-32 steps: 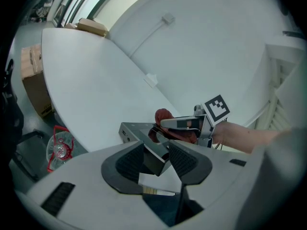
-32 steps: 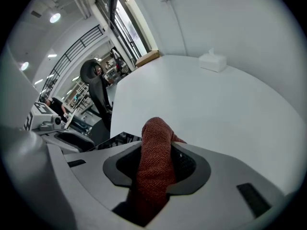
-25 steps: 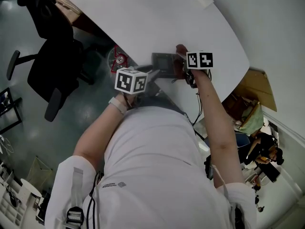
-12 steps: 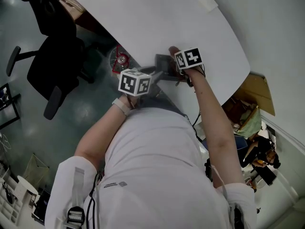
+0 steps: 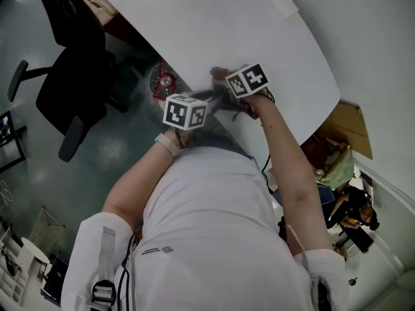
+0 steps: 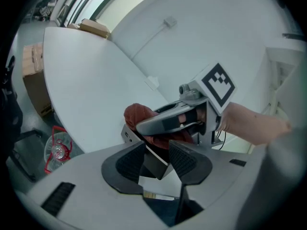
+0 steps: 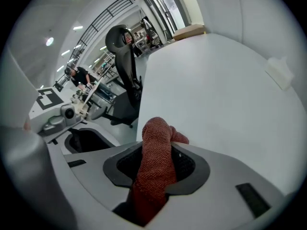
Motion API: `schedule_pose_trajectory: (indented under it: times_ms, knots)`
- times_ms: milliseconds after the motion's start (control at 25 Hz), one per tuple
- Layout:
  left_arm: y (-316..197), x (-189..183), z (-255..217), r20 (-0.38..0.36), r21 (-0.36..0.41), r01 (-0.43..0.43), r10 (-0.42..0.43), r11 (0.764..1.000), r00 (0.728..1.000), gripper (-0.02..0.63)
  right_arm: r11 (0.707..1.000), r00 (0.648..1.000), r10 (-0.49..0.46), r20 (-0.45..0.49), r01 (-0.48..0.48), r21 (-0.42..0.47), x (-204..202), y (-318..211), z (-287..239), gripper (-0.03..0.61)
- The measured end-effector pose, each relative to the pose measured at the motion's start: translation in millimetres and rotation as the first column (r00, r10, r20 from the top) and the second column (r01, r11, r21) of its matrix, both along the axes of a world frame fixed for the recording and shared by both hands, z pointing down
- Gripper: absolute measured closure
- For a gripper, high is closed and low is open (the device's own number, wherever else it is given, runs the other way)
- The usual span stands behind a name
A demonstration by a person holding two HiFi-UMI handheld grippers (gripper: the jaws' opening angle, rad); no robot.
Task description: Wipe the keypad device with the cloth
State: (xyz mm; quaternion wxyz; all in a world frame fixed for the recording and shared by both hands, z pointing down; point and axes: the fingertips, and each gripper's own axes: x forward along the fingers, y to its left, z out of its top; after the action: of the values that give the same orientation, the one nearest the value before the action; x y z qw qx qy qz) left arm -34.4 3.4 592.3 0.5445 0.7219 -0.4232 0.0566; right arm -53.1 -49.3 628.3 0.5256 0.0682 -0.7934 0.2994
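Note:
In the left gripper view my left gripper (image 6: 156,159) is shut on a corner of the dark keypad device (image 6: 129,136), which it holds over the white table's edge (image 6: 91,95). My right gripper (image 6: 158,123) lies across the top of the device, shut on a rust-red cloth (image 6: 136,115) that bulges past its tip. The right gripper view shows that cloth (image 7: 156,143) clamped between the jaws of the right gripper (image 7: 156,159). From the head view the left gripper (image 5: 202,101) and right gripper (image 5: 225,78) meet at the table edge; the cloth (image 5: 219,74) peeks out and the device is mostly hidden.
A black office chair (image 5: 71,63) stands on the floor to the left. A red wire basket (image 5: 162,80) sits just below the table edge. A cardboard box (image 6: 33,75) is beside the table. A small white block (image 5: 285,6) lies far back on the table.
My right gripper has slid leftward across the device with the cloth. The left gripper has stayed nearly where it was, still holding the device.

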Motion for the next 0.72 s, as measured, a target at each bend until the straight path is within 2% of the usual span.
schedule_pose_trajectory:
  times_ms: [200,440,560,720]
  knots:
    - [-1,2,0,0.018,0.009,-0.012,0.012,1.0,1.0,0.449,0.995,0.998,-0.022,0.061,0.028,-0.094,2,20,-19,0.44]
    - [0,18,-1,0.052,0.03,-0.08,0.079,0.996,0.996,0.449,0.994,0.995,0.034,0.089,-0.025,-0.105,27,22,-36,0.44]
    - [0,25,-1,0.06,0.035,-0.103,0.101,0.994,0.993,0.449,0.993,0.993,0.092,0.077,-0.086,-0.075,52,17,-36,0.44]
    - [-7,26,0,0.085,0.052,-0.119,0.114,0.992,0.99,0.453,0.983,0.983,0.179,0.028,-0.18,0.026,102,6,-32,0.44]
